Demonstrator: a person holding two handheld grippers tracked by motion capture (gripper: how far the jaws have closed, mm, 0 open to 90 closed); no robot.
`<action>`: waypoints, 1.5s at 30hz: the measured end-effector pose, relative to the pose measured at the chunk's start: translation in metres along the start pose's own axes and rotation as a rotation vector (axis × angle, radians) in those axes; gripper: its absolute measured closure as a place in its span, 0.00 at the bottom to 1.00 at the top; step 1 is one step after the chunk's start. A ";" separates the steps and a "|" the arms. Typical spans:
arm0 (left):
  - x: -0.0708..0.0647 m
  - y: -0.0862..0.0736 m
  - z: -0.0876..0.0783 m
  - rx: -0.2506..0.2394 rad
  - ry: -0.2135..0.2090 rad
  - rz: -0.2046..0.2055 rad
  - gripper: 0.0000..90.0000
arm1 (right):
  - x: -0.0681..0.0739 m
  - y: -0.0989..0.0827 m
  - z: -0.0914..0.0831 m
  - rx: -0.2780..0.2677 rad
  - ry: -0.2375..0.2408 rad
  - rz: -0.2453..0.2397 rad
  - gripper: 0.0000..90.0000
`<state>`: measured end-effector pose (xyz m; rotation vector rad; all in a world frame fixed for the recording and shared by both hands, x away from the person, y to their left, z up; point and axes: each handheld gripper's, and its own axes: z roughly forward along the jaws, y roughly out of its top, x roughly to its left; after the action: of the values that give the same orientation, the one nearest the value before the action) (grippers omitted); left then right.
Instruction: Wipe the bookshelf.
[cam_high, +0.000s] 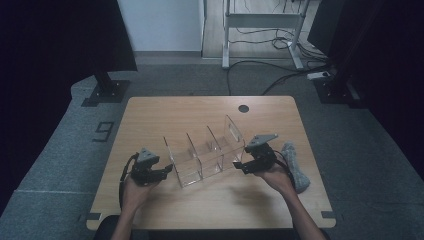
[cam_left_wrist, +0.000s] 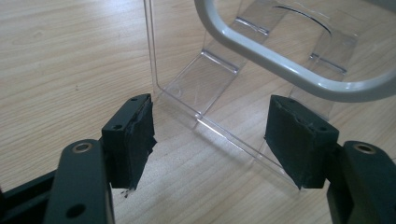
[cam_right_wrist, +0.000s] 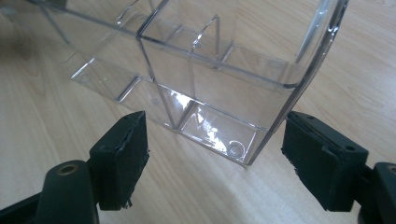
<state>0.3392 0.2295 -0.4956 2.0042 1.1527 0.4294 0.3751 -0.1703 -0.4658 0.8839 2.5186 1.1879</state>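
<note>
Clear acrylic organizer (cam_high: 205, 152), ribbed dividers, wood-grain table (cam_high: 165, 112).

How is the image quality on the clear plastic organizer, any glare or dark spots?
High view: dim, dark corners, the clear plastic divided organizer faint against the wooden table. Left gripper view: bright, a blurred grey curved bar crosses the top. Right gripper view: sharp, small glints on the organizer's base.

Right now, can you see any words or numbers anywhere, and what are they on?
"9": a big pale number on the grey floor mat, left of the wooden table.
The clear plastic organizer has no writing on it that I can see.
The tongs and the grey cloth show no lettering that can be read.
</note>
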 end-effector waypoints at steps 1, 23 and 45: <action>0.001 0.000 0.001 0.000 -0.002 -0.006 0.36 | 0.002 -0.001 -0.001 0.000 -0.003 0.001 0.24; 0.008 -0.006 -0.045 -0.047 -0.044 -0.004 0.18 | 0.018 -0.010 0.001 0.006 0.036 -0.029 0.25; -0.004 0.042 -0.057 -0.024 0.008 0.068 0.22 | 0.044 -0.006 0.010 0.026 0.088 -0.073 0.23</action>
<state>0.3265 0.2397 -0.4267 2.0271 1.0814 0.4844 0.3421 -0.1403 -0.4749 0.7538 2.6173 1.1995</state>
